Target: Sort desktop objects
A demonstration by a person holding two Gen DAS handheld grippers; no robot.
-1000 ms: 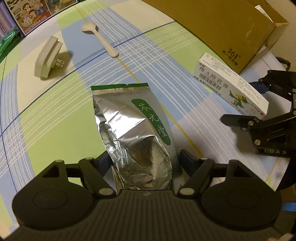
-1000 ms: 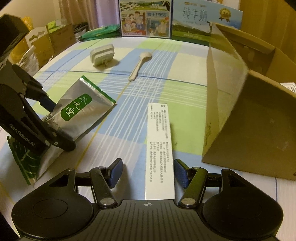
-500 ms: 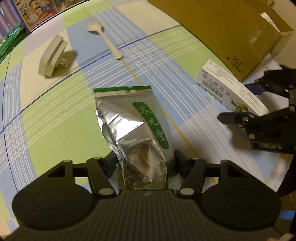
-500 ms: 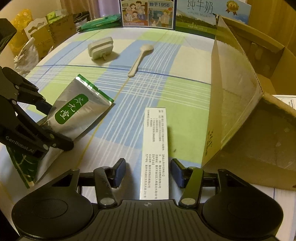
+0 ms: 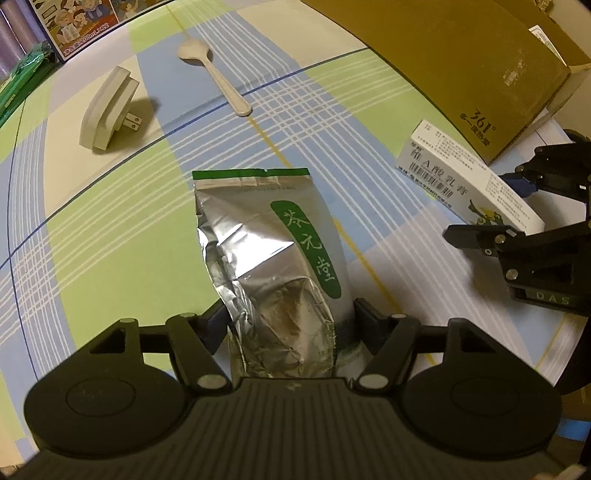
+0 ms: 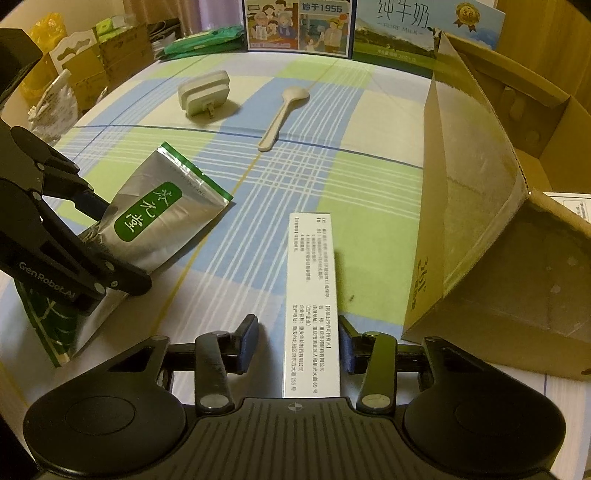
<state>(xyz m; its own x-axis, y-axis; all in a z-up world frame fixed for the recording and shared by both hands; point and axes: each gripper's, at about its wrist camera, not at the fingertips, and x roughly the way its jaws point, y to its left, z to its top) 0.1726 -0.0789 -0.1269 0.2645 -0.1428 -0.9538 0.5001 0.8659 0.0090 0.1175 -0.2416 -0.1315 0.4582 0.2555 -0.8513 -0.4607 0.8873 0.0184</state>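
My left gripper (image 5: 288, 325) pinches the low end of the foil bag (image 5: 273, 251), which rests on the checked tablecloth (image 5: 110, 221). It feels soft, crinkly and slippery. My right gripper (image 6: 297, 345) sits spread around the stiff, light white box (image 6: 312, 295), one pad not touching

Dim warm light; checked tablecloth (image 6: 369, 184), curtains (image 6: 218, 11) behind.

A crinkled silver foil pouch (image 5: 273, 258) with a green label lies flat near a long white box (image 6: 312, 306), a beige spoon (image 6: 284, 114) and a plug adapter (image 6: 203, 92) beyond.
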